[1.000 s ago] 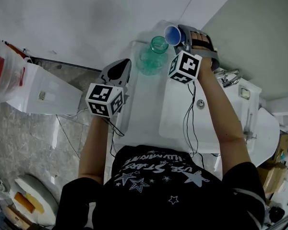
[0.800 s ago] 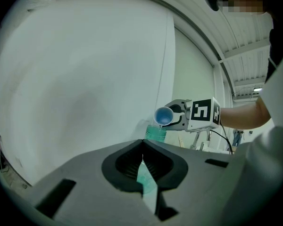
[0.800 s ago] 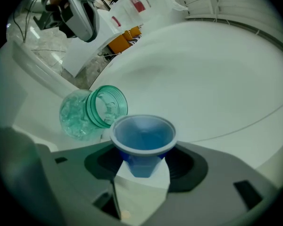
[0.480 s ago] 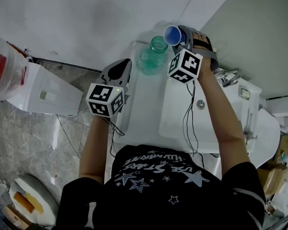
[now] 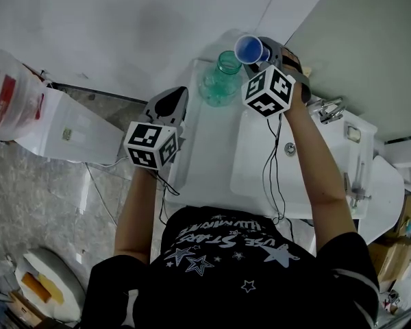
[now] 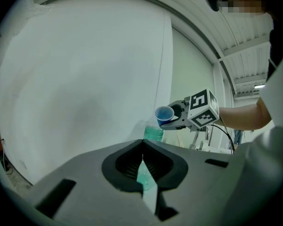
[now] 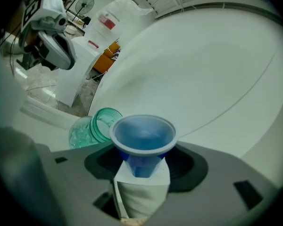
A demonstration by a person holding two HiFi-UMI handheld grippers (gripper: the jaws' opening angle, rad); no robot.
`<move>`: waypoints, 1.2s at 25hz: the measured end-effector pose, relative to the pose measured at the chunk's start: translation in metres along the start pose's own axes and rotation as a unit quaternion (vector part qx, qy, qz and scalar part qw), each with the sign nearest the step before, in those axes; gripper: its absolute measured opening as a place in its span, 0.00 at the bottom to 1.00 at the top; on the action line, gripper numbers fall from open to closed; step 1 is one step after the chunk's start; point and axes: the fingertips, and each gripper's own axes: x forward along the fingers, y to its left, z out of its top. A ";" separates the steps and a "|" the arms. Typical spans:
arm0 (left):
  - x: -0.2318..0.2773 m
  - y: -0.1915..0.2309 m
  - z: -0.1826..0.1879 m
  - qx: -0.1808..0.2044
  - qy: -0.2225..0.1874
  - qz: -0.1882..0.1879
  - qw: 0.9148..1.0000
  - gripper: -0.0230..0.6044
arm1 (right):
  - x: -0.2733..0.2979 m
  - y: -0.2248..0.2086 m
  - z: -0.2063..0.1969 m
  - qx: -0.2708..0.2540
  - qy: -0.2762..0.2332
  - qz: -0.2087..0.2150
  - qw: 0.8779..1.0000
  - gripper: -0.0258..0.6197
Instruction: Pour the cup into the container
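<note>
The person wears a black short-sleeved T-shirt point(image 5: 219, 273) printed across the chest with white stars and white block lettering. A pale stripe rings the right sleeve point(image 5: 353, 276). Beyond the T-shirt, the left claw point(image 5: 180, 92) has a smooth grey shell with dark ribbed inner pads point(image 6: 130, 164), and the right claw point(image 5: 259, 52) is the same grey. Each carries a white cube of black square markers, the left cube point(image 5: 151, 144) and the right cube point(image 5: 268, 91). Thin black cables point(image 5: 268, 163) run from both cubes towards the T-shirt.

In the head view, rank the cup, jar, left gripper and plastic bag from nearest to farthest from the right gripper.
1. Cup, held in the right gripper's fingers.
2. Jar, just left of it.
3. Left gripper, lower left.
4. Plastic bag, far left.
</note>
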 end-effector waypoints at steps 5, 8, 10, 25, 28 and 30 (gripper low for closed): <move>-0.004 -0.004 -0.001 0.004 0.001 0.001 1.000 0.06 | -0.015 -0.001 0.005 0.063 -0.023 0.010 0.998 0.46; -0.006 -0.011 -0.001 0.009 0.003 -0.001 1.000 0.06 | -0.025 0.003 0.002 0.095 -0.032 0.018 0.995 0.46; -0.008 -0.015 -0.002 0.013 0.004 -0.001 1.000 0.06 | -0.031 0.008 -0.001 0.116 -0.038 0.023 0.992 0.46; -0.027 -0.037 -0.034 0.017 0.025 0.013 0.999 0.06 | -0.056 0.092 -0.010 0.202 -0.084 0.070 0.973 0.46; -0.031 -0.041 -0.044 0.020 0.035 0.013 0.999 0.06 | -0.057 0.113 -0.012 0.205 -0.089 0.082 0.971 0.47; -0.034 -0.043 -0.052 0.018 0.041 0.013 0.999 0.06 | -0.058 0.127 -0.013 0.211 -0.098 0.090 0.968 0.47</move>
